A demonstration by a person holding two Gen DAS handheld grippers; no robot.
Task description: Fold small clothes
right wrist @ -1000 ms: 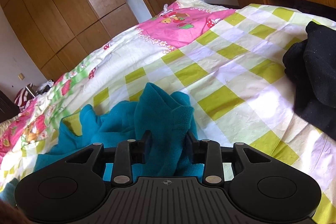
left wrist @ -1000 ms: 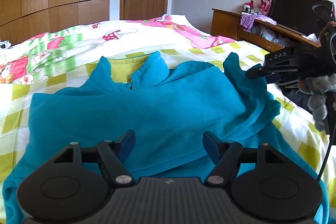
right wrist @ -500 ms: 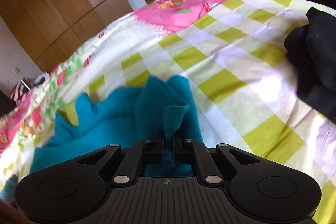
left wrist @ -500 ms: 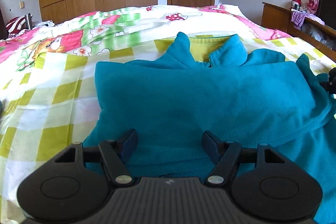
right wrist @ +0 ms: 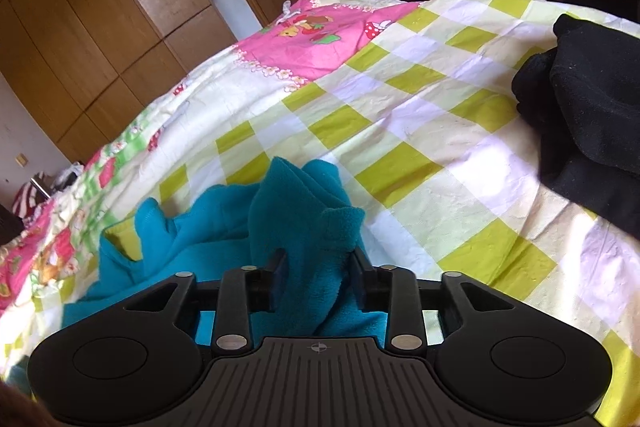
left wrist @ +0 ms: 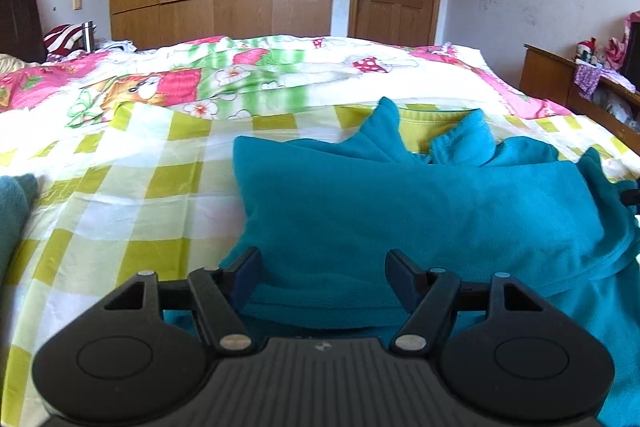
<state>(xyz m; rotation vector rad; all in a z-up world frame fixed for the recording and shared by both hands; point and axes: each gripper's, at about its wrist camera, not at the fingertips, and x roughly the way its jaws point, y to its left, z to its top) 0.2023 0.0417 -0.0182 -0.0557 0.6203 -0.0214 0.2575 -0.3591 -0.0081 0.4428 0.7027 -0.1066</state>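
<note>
The right gripper (right wrist: 318, 277) has its fingers (right wrist: 276, 273) drawn in on a bunched fold of the teal fleece top (left wrist: 420, 211); they have just opened a touch, yet fleece fills the gap and both pads seem to press it, so I read it as a light hold. The left gripper (left wrist: 322, 281) has its fingers (left wrist: 246, 273) wide apart with nothing pinched, poised over the near hem of the garment's left side. The top lies on the bed (left wrist: 132, 187), over the yellow-green checked sheet, collar toward the far side and its right part gathered up at the right gripper. A black garment (right wrist: 592, 115) lies well apart on the right, and another bit of teal cloth (left wrist: 14, 203) at the left edge. To do this step well, I would firm up the right pinch before lifting, since fleece is thick and slips. The left fingers should come down on the hem at the matching point, taking both layers, so the two sides travel evenly and the fold lands straight.
</note>
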